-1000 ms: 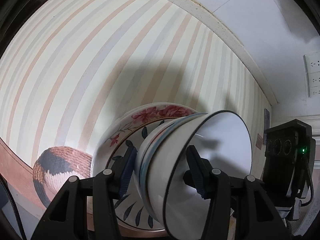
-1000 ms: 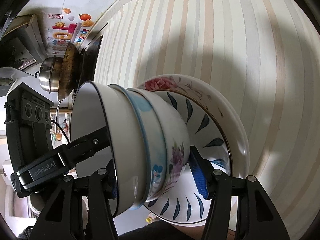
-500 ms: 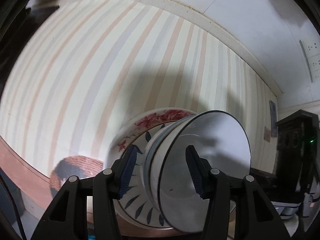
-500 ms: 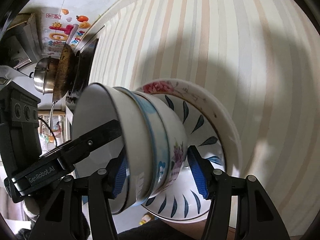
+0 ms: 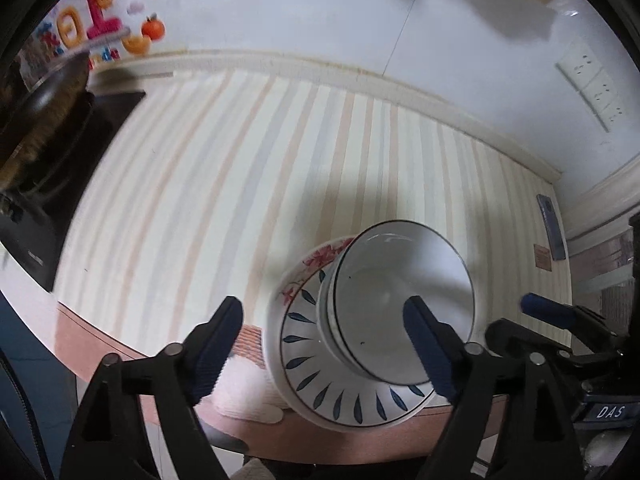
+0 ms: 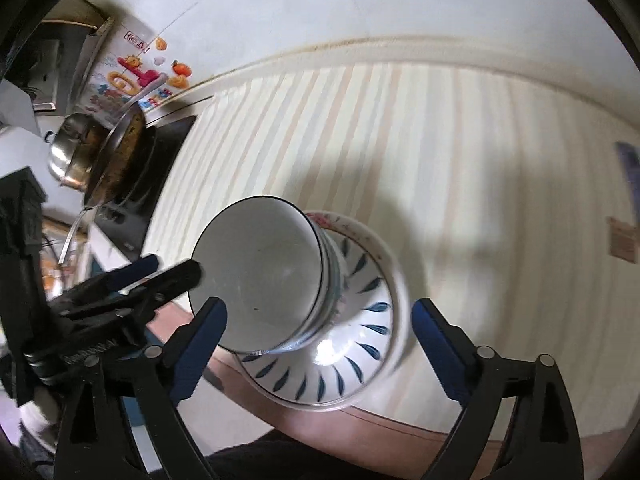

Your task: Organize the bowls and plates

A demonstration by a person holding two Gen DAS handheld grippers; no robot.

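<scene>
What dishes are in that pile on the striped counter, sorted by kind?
Bowls: 3, nested, the lower two showing only as edges
Plates: 2, a blue-leaf one lying on a red-flowered plate
Total: 5

Woven mat (image 5: 244, 344) mostly hidden behind plate (image 5: 340, 396), blurred.

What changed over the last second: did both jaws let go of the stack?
Yes. Both the left gripper and right gripper opened and pulled back from the bowls. The bowls remain nested on the leaf-pattern plate on the striped cloth.
</scene>
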